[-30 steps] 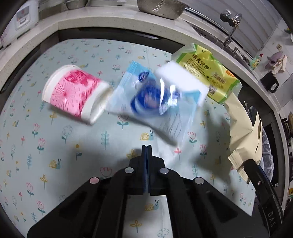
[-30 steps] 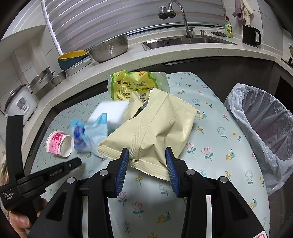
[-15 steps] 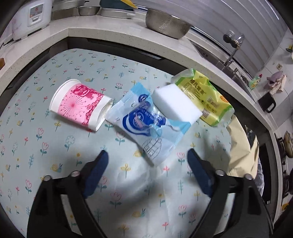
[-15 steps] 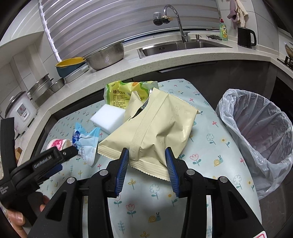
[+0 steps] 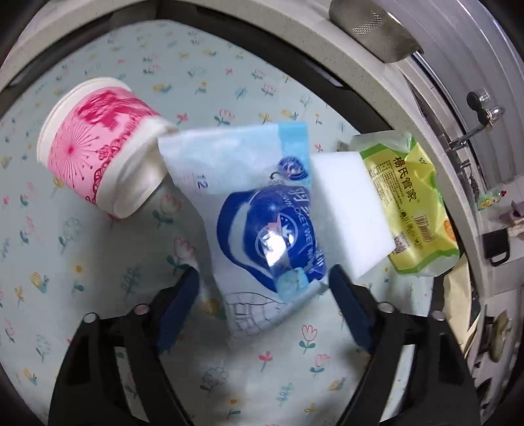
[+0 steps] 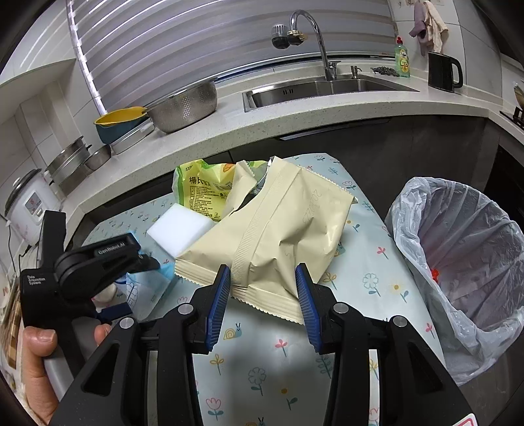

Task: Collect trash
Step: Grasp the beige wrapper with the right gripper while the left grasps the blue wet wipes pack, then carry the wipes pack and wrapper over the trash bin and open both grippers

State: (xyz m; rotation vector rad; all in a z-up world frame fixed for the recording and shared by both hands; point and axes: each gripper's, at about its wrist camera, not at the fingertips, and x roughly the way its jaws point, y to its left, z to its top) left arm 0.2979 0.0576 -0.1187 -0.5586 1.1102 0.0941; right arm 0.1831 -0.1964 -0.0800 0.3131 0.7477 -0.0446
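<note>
You had a pale speckled countertop (image 6: 294, 121) curving around the room, a steel sink (image 6: 327, 90) with its arched faucet (image 6: 311, 36) set under slatted window blinds (image 6: 196, 42) — white tiled wall (image 6: 36, 124) at left, dark cabinets (image 6: 425, 147) below.

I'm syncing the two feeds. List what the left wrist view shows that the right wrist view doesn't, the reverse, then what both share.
Left wrist only: the full pink cup lying on its side, and the wipes pack's blue print.
Right wrist only: the beige bag in the right tool, the lined bin, the sink.
Both: sponge, green pack, colander.
</note>
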